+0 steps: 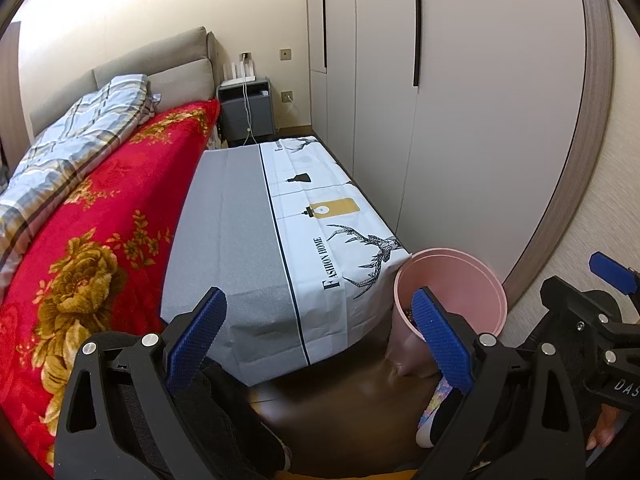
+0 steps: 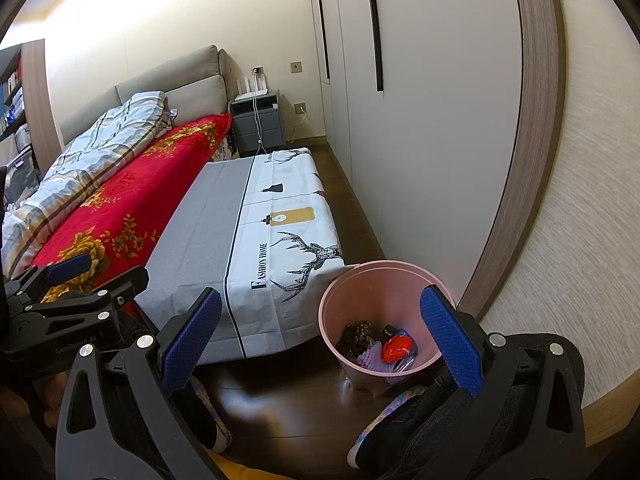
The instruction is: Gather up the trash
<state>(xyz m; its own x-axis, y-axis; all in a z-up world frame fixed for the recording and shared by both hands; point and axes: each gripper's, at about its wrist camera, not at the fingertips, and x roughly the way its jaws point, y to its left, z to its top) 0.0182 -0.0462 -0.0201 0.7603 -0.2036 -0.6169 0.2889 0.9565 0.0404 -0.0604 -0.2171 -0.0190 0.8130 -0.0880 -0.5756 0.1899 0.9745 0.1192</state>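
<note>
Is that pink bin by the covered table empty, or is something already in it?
Not empty. The pink bin stands upright on the floor with trash covering its bottom, including a red piece and dark scraps; most of it remains unfilled.

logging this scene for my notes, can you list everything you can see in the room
pink bin: one, on the floor by the table's near right corner
trash: a few pieces, red, dark and lilac, inside the bin
covered table: one, grey and white cloth with deer print, beside the bed
bed: one, red floral blanket
plaid quilt: one, blue-grey, on the bed
nightstand: one, dark grey, at the back wall
wardrobe: white doors, along the right
left hand-held gripper: open, empty
right hand-held gripper: open, empty
</note>
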